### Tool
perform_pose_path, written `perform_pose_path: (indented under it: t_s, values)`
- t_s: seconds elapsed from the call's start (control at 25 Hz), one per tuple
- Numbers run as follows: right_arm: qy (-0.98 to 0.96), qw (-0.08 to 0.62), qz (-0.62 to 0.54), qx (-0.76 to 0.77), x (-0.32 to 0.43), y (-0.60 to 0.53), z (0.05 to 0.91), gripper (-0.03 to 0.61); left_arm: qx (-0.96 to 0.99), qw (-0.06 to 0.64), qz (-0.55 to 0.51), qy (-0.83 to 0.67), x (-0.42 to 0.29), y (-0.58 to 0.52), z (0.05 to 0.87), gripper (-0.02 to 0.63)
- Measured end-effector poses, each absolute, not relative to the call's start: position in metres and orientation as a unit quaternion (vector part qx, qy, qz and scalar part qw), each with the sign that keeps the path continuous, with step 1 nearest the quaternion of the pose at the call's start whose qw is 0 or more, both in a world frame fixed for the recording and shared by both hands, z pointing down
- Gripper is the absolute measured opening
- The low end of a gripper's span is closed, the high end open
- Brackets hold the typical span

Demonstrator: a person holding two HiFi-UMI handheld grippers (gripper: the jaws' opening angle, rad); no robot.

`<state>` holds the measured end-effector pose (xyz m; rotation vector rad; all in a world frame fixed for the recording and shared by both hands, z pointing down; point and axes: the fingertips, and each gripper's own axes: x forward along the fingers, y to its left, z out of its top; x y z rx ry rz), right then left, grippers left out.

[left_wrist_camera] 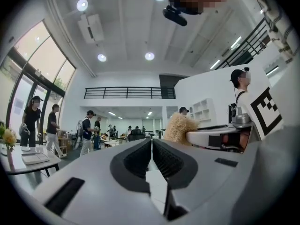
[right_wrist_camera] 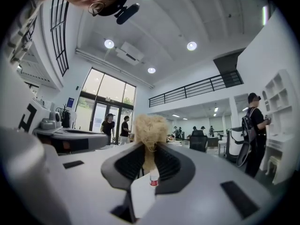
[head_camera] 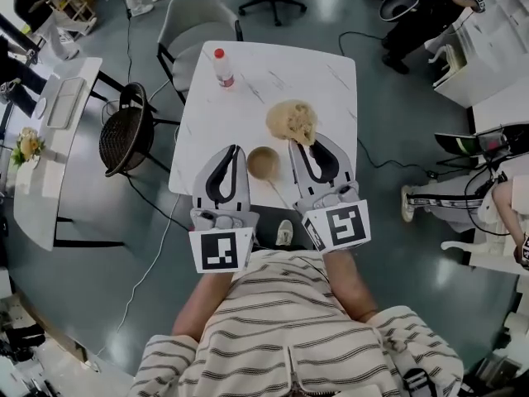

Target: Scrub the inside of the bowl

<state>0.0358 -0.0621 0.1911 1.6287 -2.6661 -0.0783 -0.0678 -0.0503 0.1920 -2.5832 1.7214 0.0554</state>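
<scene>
Right gripper (head_camera: 307, 144) is clamped on the scrubber (head_camera: 291, 121), which puffs out past its tips. Left gripper (head_camera: 234, 150) is closed up with nothing in it. The bowl (head_camera: 263, 162) sits on the table (head_camera: 322, 73) between the two grippers and below them. I'd open the left one and pin the rim so the bowl can't skate, then drop the scrubber in and swirl it round the inside wall. The bottle (head_camera: 223, 66) stands well beyond the left gripper, so it's not in the way.

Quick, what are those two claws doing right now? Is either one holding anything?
Left claw: closed, nothing in it.
Right claw: closed on the tan scrubber.
</scene>
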Motion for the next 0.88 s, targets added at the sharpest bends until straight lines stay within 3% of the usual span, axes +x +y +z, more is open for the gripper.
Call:
perform_pose_path:
  t_s: [0.6,0.88]
  values:
    - [-0.862,-0.017,-0.049,0.504,0.012,-0.055,0.166,0.069,-0.816,0.057,0.039,0.575,-0.083,-0.039,0.164,0.005]
    - [-0.863,-0.004,-0.05,0.502,0.006,-0.069,0.169,0.069,-0.817,0.039,0.045,0.573,-0.085,-0.05,0.164,0.005]
